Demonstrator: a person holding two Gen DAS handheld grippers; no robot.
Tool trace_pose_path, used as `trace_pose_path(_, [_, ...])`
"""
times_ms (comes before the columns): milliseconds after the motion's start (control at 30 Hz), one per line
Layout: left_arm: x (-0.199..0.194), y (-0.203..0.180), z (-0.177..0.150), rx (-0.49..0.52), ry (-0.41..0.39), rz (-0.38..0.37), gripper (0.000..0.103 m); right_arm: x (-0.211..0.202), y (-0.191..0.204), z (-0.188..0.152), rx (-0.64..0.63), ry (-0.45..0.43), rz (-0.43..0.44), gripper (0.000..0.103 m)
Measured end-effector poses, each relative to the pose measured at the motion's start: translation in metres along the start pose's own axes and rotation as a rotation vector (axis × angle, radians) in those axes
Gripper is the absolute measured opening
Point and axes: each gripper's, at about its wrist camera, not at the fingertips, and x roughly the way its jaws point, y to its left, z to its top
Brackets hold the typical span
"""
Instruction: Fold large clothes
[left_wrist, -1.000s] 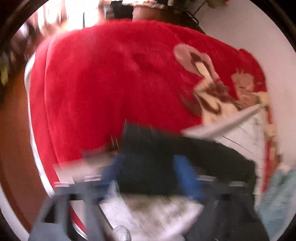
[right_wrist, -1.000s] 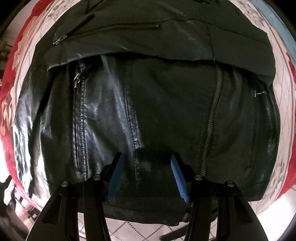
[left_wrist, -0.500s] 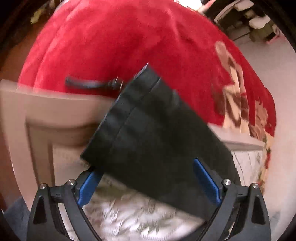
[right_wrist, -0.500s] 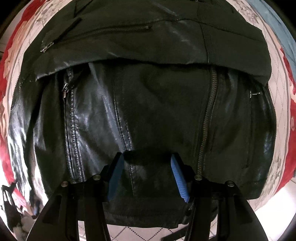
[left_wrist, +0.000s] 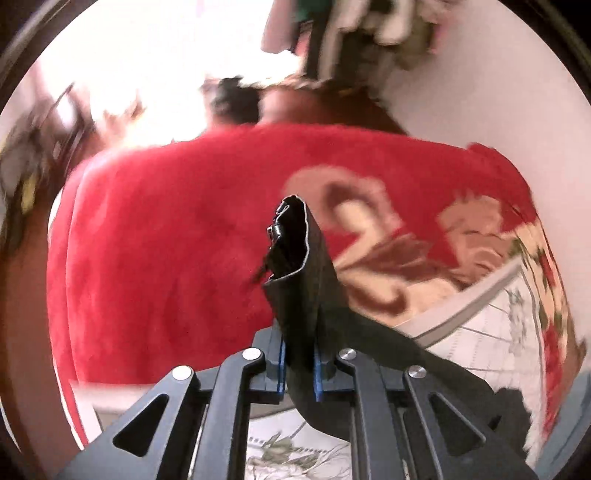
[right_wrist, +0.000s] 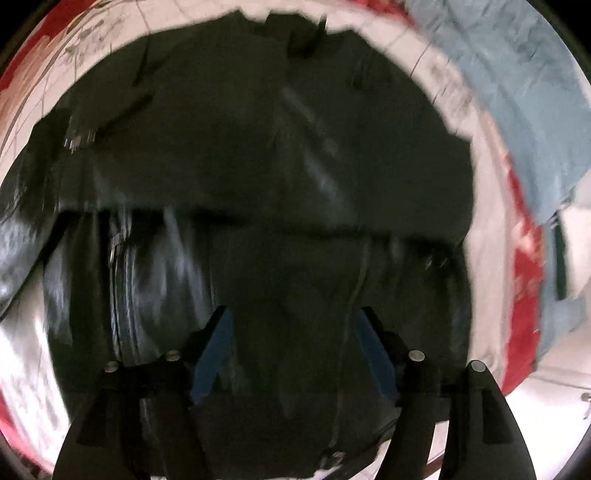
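Note:
A black leather jacket (right_wrist: 258, 166) lies spread on the bed and fills the right wrist view, blurred by motion. My right gripper (right_wrist: 295, 332) hovers over its lower edge with its jaws opening; the blue pads (right_wrist: 214, 350) stand apart on either side of the leather and do not press it. In the left wrist view my left gripper (left_wrist: 299, 354) is shut on the jacket's black sleeve (left_wrist: 303, 266). The sleeve's cuff end stands up above the fingers, lifted off the bed, and the rest of the sleeve trails down to the right.
A red fleece blanket (left_wrist: 166, 240) with a floral print covers the far part of the bed. A white quilted sheet (left_wrist: 498, 332) lies under the jacket. A light blue cloth (right_wrist: 517, 92) sits at the bed's right side. Blurred furniture and a bright window stand beyond.
My left gripper has shut on the sleeve, which earlier lay between wide jaws, and lifted it. The right gripper's pads have spread wider and the view has pulled back from the jacket.

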Motion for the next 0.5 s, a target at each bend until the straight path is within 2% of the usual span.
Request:
trace_pose_path(67, [-0.012,-0.021,0.004,0.104,-0.041,-0.011,0.007,0.004,0.007,0.013,0.024,-0.011,-0.016,0.073])
trace_pose_path(167, [-0.027,-0.064,0.011,0.255,-0.107,-0.039,0.007,0.016,0.012,0.036,0.07,-0.001,0.03,0.073])
trace_pose_path(267, [-0.05,-0.109,0.003,0.404,-0.173,-0.084,0.006,0.02,0.004,0.042,0.095,-0.011,0.056,0.073])
trace_pose_path(400, [-0.08,-0.178,-0.029,0.588,-0.235,-0.181,0.006,0.028,-0.022,0.052,0.124,-0.012,0.113,0.073])
trace_pose_path(500, [-0.103,-0.229,-0.067,0.705,-0.233,-0.272,0.006,0.035,-0.054,0.057,0.168,-0.004,0.149,0.073])
